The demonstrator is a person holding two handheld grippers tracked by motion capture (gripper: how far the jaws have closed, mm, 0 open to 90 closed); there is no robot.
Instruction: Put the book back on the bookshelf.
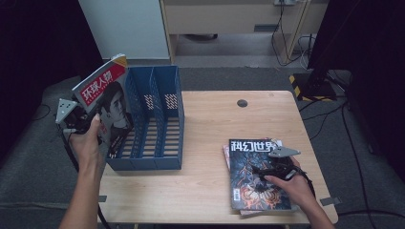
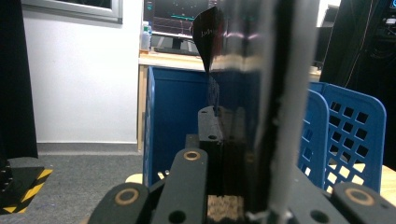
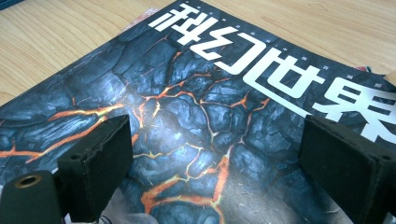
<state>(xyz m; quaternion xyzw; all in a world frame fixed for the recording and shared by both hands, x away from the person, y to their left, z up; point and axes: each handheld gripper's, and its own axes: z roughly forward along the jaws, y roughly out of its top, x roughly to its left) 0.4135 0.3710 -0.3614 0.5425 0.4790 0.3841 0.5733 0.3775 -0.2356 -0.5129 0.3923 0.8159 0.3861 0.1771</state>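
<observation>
Magazine at the file box

My left gripper (image 1: 76, 119) clamps a magazine (image 1: 107, 102) at the blue file box's (image 1: 157, 119) nine o'clock; my right gripper (image 1: 272, 169) rests apart over a second magazine (image 1: 255, 176).

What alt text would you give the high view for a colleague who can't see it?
The left gripper holds a red-titled magazine upright at the left end of a blue file rack. The right gripper rests open over a lava-cover magazine on the wooden table.
</observation>
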